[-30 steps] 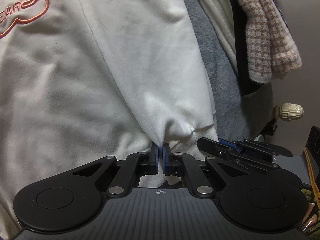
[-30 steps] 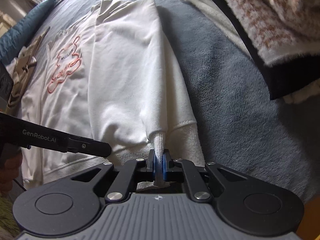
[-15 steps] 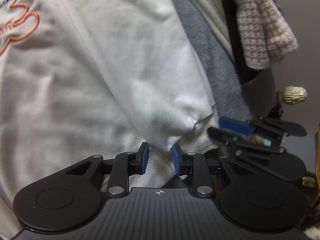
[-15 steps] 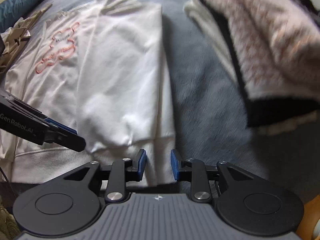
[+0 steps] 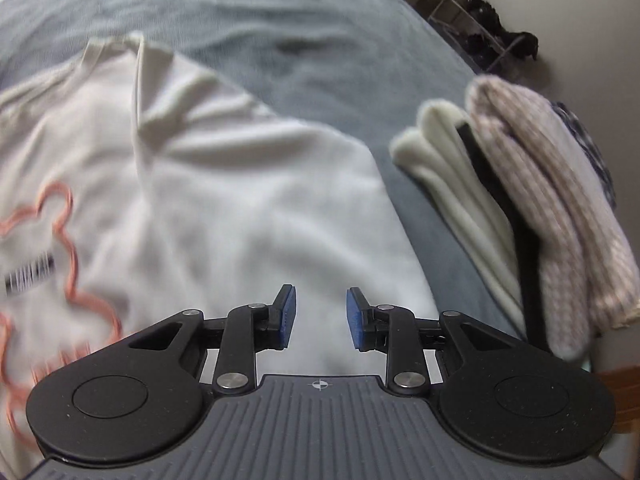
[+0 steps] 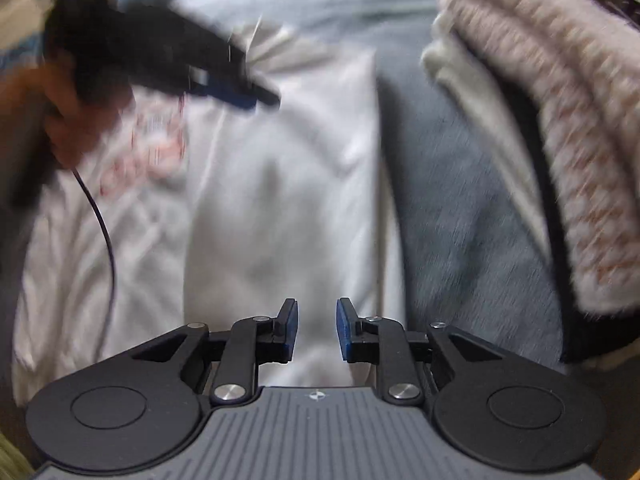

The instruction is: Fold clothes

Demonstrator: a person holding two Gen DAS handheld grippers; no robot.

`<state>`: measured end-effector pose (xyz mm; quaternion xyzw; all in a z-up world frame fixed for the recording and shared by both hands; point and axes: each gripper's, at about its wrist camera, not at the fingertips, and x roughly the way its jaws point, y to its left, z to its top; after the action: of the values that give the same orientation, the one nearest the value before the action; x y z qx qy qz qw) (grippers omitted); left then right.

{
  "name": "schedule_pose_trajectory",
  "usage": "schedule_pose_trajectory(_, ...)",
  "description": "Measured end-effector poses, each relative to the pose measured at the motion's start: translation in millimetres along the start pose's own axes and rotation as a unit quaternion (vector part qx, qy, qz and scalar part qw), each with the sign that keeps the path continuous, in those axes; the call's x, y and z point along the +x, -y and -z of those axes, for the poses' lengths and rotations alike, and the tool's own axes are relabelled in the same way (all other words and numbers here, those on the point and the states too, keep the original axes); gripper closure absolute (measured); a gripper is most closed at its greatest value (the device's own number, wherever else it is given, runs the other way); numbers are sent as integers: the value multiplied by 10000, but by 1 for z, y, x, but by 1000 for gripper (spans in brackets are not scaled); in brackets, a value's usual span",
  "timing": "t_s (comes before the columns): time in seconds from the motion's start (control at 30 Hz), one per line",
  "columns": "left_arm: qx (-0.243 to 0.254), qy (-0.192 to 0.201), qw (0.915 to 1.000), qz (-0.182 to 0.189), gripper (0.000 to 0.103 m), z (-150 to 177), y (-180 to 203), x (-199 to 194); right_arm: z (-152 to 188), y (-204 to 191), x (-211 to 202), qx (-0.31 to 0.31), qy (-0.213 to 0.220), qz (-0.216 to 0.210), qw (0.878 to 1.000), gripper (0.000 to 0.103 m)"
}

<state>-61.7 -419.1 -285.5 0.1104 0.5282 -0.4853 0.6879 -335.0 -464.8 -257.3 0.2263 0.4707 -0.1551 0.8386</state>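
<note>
A white sweatshirt [image 5: 224,208] lay flat on the grey blanket [image 5: 280,40], its collar toward the blanket's far edge and its hem toward the near edge, so its long axis ran from near to far. One sleeve was folded in over the body, lying along that same axis, beside an orange outline print [image 5: 60,264] on the chest. At the blanket's right edge sat a stack of folded clothes [image 5: 532,220], apart from the sweatshirt. The left gripper [image 5: 319,318] hung over the folded sleeve, jaws parted and empty. The right gripper [image 6: 317,330] hung over the sweatshirt's near part with its jaws closing, nothing between them.
</note>
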Motion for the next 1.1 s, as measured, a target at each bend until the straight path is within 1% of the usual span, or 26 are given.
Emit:
schedule_pose_trajectory(0.07, 45, 59, 10000, 51, 76, -15, 0, 12, -20, 13, 2, 314, 303, -16, 9990, 77)
schedule_pose_trajectory(0.13, 26, 10, 9996, 271, 72, -29, 4, 22, -37, 23, 16, 483, 456, 43, 9978, 73)
schedule_pose_trajectory(0.2, -78, -144, 9982, 580, 65, -37, 11, 30, -54, 31, 35, 559, 581, 70, 9967, 70)
schedule_pose_trajectory(0.23, -127, -190, 9972, 708, 64, -40, 14, 32, -60, 33, 43, 566, 623, 20, 9964, 68)
schedule_pose_trajectory(0.3, -150, -234, 9960, 843, 53, -45, 20, 40, -71, 33, 65, 487, 602, -45, 9970, 67)
schedule_pose_trajectory(0.33, -120, -282, 9956, 881, 51, -49, 23, 45, -74, 31, 73, 389, 588, -59, 9975, 67)
schedule_pose_trajectory(0.37, -72, -336, 9956, 867, 51, -52, 26, 51, -77, 27, 78, 249, 604, -71, 9978, 73)
schedule_pose_trajectory(0.4, -20, -390, 9958, 822, 51, -55, 28, 57, -79, 24, 81, 97, 641, -66, 9979, 77)
schedule_pose_trajectory(0.43, 37, -452, 9959, 787, 51, -58, 31, 62, -79, 19, 80, -78, 716, -30, 9974, 83)
schedule_pose_trajectory(0.47, 95, -516, 9957, 758, 51, -61, 33, 67, -80, 14, 79, -253, 790, 6, 9966, 87)
schedule_pose_trajectory(0.53, 230, -606, 9953, 713, 51, -64, 39, 74, -79, 5, 78, -576, 877, 72, 9945, 87)
schedule_pose_trajectory(0.63, 313, -700, 9957, 522, 51, -63, 43, 81, -75, -11, 77, -1134, 961, 220, 9887, 87)
schedule_pose_trajectory(0.67, 332, -698, 9959, 470, 53, -61, 42, 82, -73, -15, 77, -1270, 975, 254, 9868, 87)
schedule_pose_trajectory(0.73, 315, -658, 9967, 363, 64, -58, 40, 83, -73, -18, 77, -1357, 1001, 286, 9853, 87)
schedule_pose_trajectory(0.8, 169, -588, 9975, 357, 84, -56, 33, 83, -73, -15, 74, -1266, 1064, 258, 9859, 86)
schedule_pose_trajectory(0.87, -134, -518, 9975, 463, 93, -53, 22, 81, -73, -4, 61, -1023, 1303, 218, 9860, 86)
schedule_pose_trajectory(0.97, -624, -353, 9950, 691, 97, -47, 4, 74, -79, 21, 41, -481, 1662, 215, 9847, 84)
schedule_pose_trajectory(1.0, -737, -288, 9940, 761, 97, -45, -1, 72, -82, 28, 40, -311, 1707, 233, 9846, 84)
schedule_pose_trajectory(1.03, -834, -240, 9928, 821, 97, -43, -5, 70, -86, 33, 43, -192, 1690, 240, 9851, 80)
schedule_pose_trajectory(1.1, -1048, -131, 9900, 933, 97, -37, -15, 64, -95, 39, 54, -85, 1568, 262, 9872, 79)
